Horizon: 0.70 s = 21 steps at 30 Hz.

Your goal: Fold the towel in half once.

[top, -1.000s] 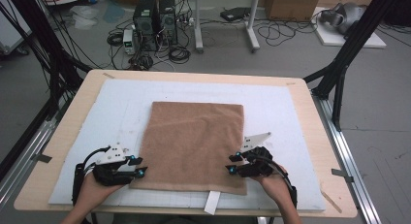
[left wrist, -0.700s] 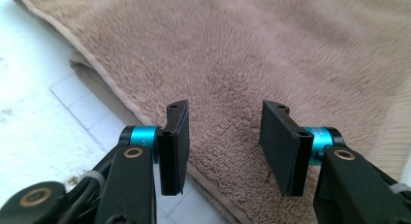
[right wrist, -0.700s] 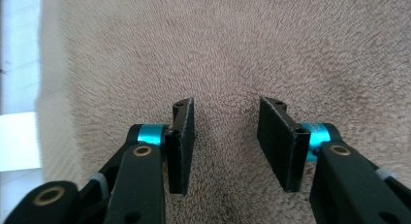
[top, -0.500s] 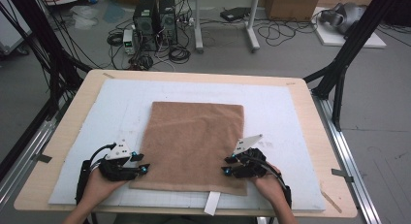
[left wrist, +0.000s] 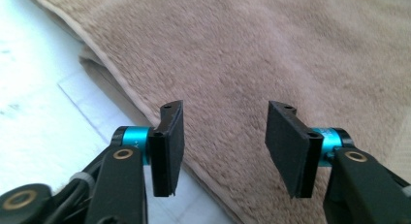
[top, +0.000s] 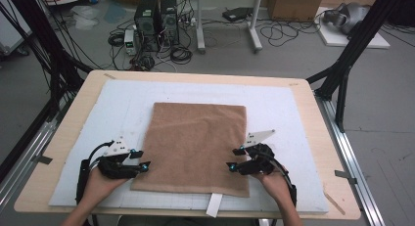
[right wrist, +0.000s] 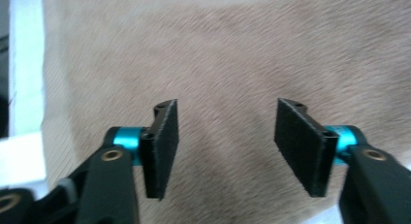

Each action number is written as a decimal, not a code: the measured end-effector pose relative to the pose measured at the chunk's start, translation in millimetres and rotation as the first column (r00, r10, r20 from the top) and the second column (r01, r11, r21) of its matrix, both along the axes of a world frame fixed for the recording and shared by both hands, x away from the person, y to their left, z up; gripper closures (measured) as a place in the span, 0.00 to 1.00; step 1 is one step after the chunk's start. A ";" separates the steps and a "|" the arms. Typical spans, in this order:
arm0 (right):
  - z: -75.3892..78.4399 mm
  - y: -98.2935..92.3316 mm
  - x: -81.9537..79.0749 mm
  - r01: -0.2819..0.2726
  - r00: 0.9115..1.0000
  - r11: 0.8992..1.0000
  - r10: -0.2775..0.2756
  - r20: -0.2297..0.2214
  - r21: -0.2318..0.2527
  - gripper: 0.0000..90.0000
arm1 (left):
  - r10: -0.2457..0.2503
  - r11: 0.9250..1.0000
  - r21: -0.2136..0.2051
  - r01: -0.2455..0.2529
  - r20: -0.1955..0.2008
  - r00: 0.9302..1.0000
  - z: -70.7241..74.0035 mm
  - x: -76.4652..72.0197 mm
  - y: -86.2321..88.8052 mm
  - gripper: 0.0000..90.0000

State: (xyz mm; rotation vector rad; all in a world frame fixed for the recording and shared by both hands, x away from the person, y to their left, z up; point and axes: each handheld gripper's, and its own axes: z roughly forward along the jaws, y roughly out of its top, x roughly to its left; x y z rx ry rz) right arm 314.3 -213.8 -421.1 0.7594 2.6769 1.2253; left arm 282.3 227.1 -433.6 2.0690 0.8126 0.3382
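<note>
While the wooden table (top: 313,96) carries a big white mat (top: 284,108), the brown towel (top: 198,143) lies flat in the middle of that mat, folded, with its near edge close to the person. Left gripper (top: 138,159) sits at the towel's near-left edge and right gripper (top: 235,159) at its near-right edge. Both have just been opening their jaws, so they're spread apart with nothing pinched, just towel pile underneath.
</note>
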 end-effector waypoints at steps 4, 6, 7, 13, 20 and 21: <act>6.9 0.0 7.8 0.037 0.999 0.999 -0.037 0.022 0.009 0.37 | 0.014 1.000 -0.028 -0.013 0.025 1.000 5.6 4.3 -2.5 0.51; 10.1 1.2 10.6 0.040 0.999 0.999 -0.040 0.033 0.009 0.36 | 0.017 0.999 -0.031 -0.016 0.028 0.999 6.8 6.5 -3.8 0.50; 11.8 1.8 12.0 0.039 0.999 0.999 -0.039 0.034 0.005 0.36 | 0.017 0.999 -0.029 -0.016 0.029 0.999 7.1 7.4 -4.6 0.50; 21.1 4.6 17.1 0.051 0.997 0.999 -0.051 0.053 0.009 0.31 | 0.007 1.000 -0.023 -0.006 0.028 1.000 10.2 11.5 -7.9 0.48; 21.4 5.4 17.7 0.052 0.997 0.999 -0.052 0.055 0.001 0.29 | 0.013 1.000 -0.022 -0.012 0.029 0.999 12.1 13.5 -8.4 0.47; 20.9 5.7 17.7 0.055 0.997 0.999 -0.055 0.054 0.000 0.29 | 0.014 1.000 -0.022 -0.013 0.030 0.999 12.1 13.4 -8.3 0.47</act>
